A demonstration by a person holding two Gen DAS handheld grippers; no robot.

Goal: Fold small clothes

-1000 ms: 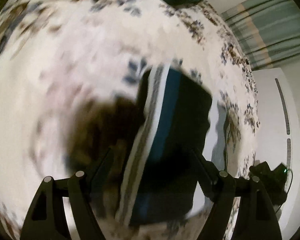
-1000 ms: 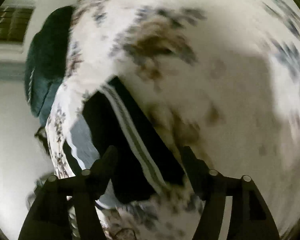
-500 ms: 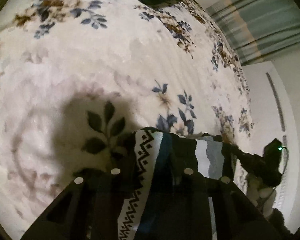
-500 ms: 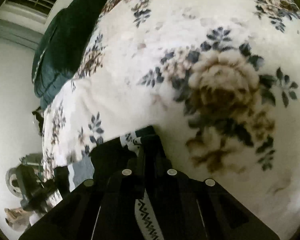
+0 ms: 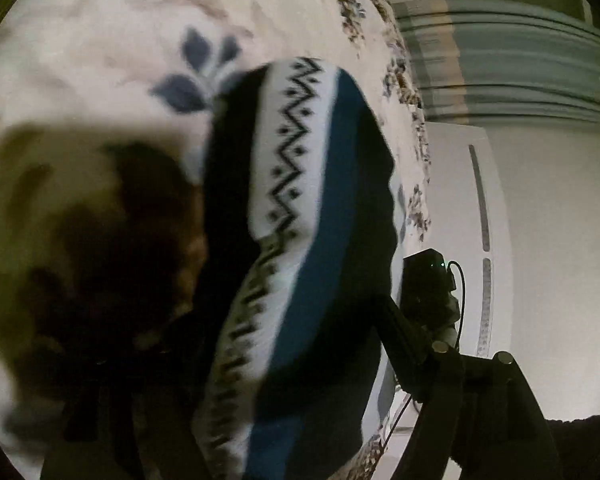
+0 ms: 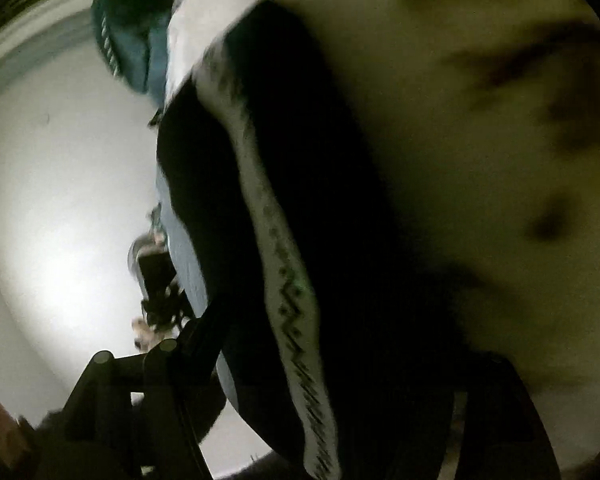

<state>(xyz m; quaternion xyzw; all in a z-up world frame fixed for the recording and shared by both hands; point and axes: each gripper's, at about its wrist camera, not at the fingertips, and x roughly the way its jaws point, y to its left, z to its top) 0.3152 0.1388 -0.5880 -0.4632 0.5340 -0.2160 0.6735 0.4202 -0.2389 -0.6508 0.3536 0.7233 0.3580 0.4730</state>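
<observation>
Both grippers have their jaws opening, and the small knitted garment [image 5: 300, 240], dark with a white zigzag band and a blue stripe, lies on the flowered bedspread [image 5: 100, 40] near the edge of the bed. In the left wrist view the left gripper [image 5: 260, 360] straddles the cloth: its right finger [image 5: 404, 332] stands clear beside the dark edge, with no pad pressing that I can make out. In the right wrist view the right gripper [image 6: 340, 360] is much the same, its left finger [image 6: 196, 344] apart from the fabric.

One risk is that a fold springs open once let go, since knit is springy and the soft bedspread gives little to press against. Another is a finger snagging the cloth as it lifts away, dragging the fold askew. The garment also sits close to the bed's edge, so a careless tug might slide it off.

Much is unclear: both views are blurred and dim, the left finger of the left gripper and the right finger of the right gripper sink into shadow, and the garment's full outline is cut off, so how many folds it has cannot be told.
</observation>
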